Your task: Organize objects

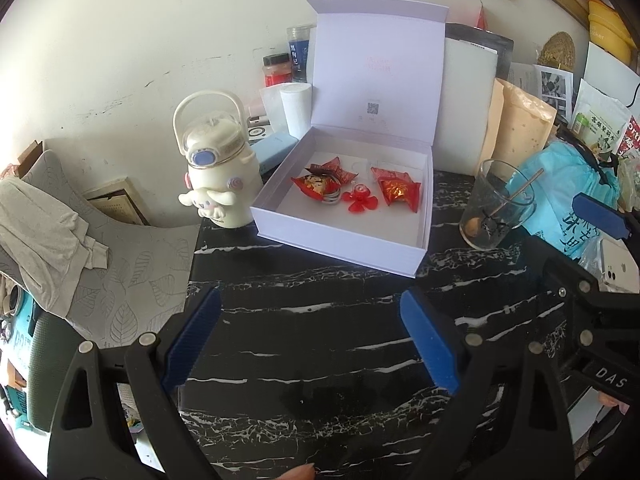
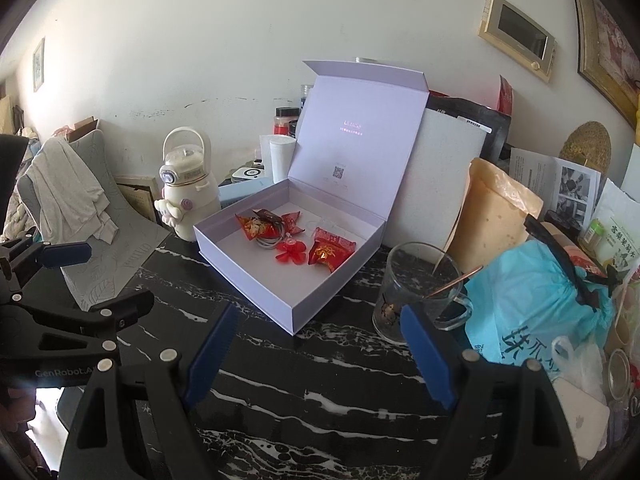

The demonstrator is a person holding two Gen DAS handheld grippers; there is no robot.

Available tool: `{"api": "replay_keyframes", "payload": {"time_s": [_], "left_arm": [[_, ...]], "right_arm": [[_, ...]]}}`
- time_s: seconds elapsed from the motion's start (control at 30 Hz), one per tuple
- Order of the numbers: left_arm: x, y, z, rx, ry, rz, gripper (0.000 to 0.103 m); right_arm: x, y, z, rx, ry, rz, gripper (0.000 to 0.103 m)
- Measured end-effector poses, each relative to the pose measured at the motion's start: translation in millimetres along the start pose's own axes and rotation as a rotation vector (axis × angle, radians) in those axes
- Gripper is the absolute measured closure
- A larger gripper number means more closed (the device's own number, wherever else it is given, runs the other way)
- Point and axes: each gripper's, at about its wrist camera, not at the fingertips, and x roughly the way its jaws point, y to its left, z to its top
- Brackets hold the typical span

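A pale lilac gift box point(image 1: 340, 246) point(image 2: 248, 276) lies on the black marble table point(image 1: 320, 320) with its lid standing up at the back. Inside are two red candy wrappers point(image 1: 398, 190) point(image 2: 330, 252), a red flower-shaped piece point(image 1: 360, 200) point(image 2: 289, 252) and a coiled grey cable. My left gripper point(image 1: 310, 340) hovers open over the table, short of the box, with nothing between its blue fingers point(image 1: 430, 340). My right gripper point(image 2: 316, 356) is open too and empty, in front of the box's near corner. Each gripper shows at the edge of the other's view.
A white cartoon bottle point(image 1: 216, 168) point(image 2: 186, 192) stands left of the box. A glass mug with a spoon point(image 1: 498, 208) point(image 2: 420, 292) stands right of it, beside a blue plastic bag point(image 2: 536, 304), a tan pouch point(image 2: 496, 216) and a white phone point(image 2: 580, 420). A cloth-draped chair point(image 1: 60, 220) is on the left.
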Motion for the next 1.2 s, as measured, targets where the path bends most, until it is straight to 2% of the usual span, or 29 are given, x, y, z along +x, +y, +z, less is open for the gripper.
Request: {"api": "replay_keyframes", "payload": {"time_s": [0.43,0.87,1.2], "left_arm": [[-2,-5,-23,0.015,0.011,-0.017,0.012],[-1,-3,-30,0.004,0.033,-0.007,0.012],[-3,-4,-32,0.004,0.039,-0.031,0.012]], "right_arm": [[2,4,-15,0.027,0.029,0.011,0.019],[9,5,-19,0.024,0.063,0.016,0.019],[9,8,-19,0.022,0.067,0.018,0.019]]}}
